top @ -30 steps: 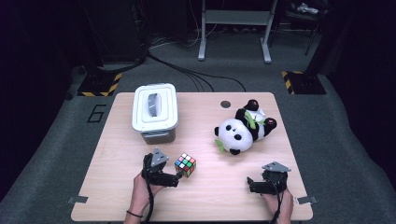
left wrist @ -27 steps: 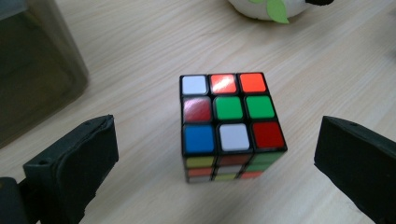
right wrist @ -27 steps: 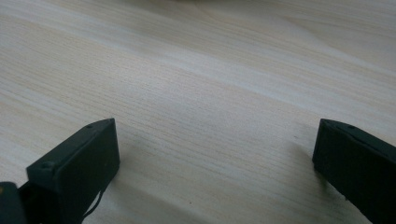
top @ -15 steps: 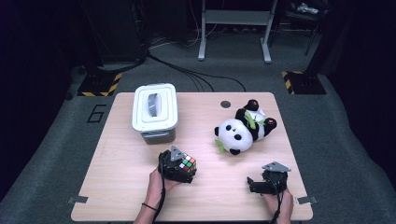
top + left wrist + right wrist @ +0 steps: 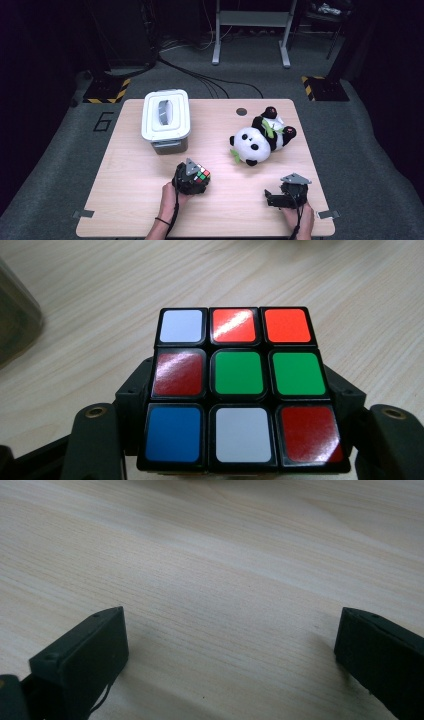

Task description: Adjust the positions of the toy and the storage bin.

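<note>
Your left gripper [image 5: 192, 181] sits near the front edge of the wooden table [image 5: 130, 200], a little left of centre, and its jaws bracket a Rubik's cube [image 5: 240, 390]: in the left gripper view one black jaw stands on each side of the cube, right up against its side faces, though you cannot tell from the pictures whether they actually press on it. The cube has no long axis; it sits squarely between the jaws, with one face turned up toward that gripper's camera and its rows running straight across from jaw to jaw. That face is scrambled: white, orange, orange along the far row; dark red, green, green across the middle; blue, white, dark red nearest the camera, all on a black frame with glossy stickers that catch the light. In the high view the cube [image 5: 201, 176] peeks out at the gripper's far right side, showing red, green and white squares. Your right gripper [image 5: 280, 196] rests low at the front right of the table with its jaws spread wide, bare wood grain between them. Beyond the cube, a white lidded storage box [image 5: 165, 120] stands at the back left, and a plush panda [image 5: 261, 141] lies on its back toward the right, well apart from both grippers.
</note>
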